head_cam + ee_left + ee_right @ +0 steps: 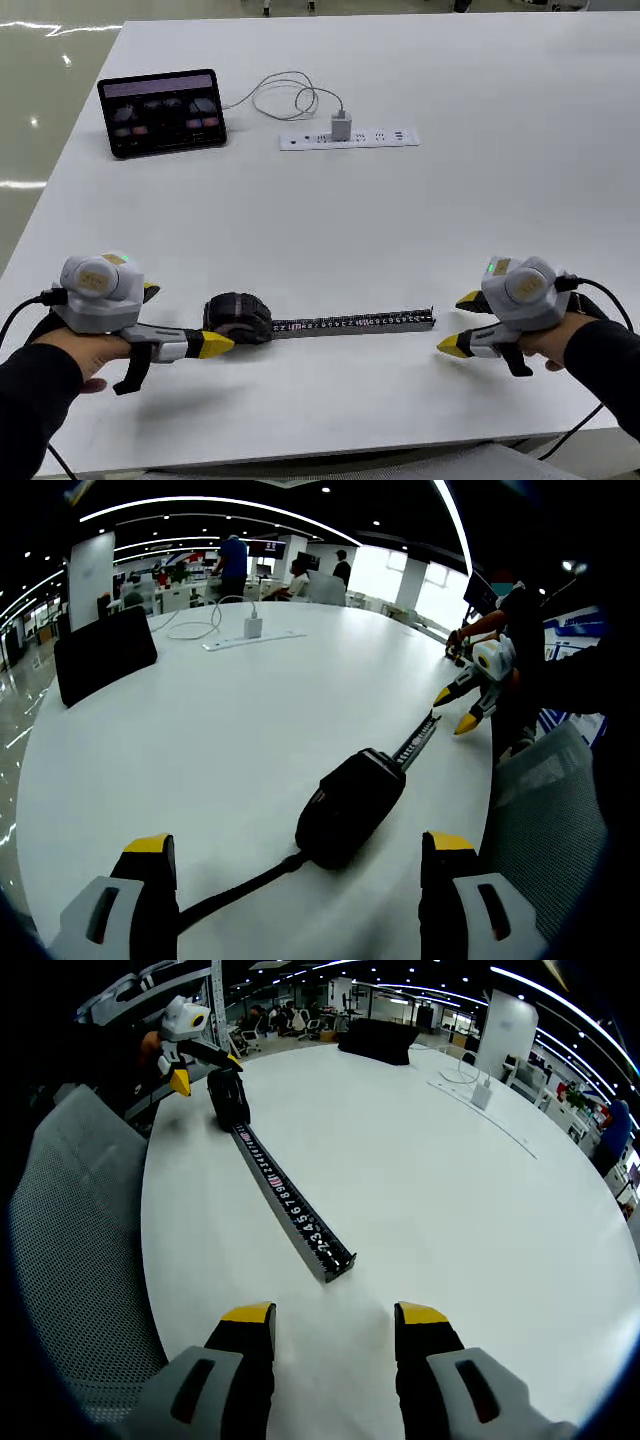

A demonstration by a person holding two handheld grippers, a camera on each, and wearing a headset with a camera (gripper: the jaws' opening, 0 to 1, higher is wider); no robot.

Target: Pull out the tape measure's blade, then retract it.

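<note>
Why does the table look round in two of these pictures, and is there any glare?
Head view: the table has straight edges and even light, with glare streaks on the glossy floor. Left gripper view: the fisheye lens bows the table round, and the tape measure reads as a dark lump. Right gripper view: same bowing, yet the blade numbers are sharp.

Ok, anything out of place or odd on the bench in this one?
Nothing damaged or spilled. The black tape measure case lies on the white table, its numbered blade extended flat and straight; left gripper and right gripper both open, neither gripping it.
</note>
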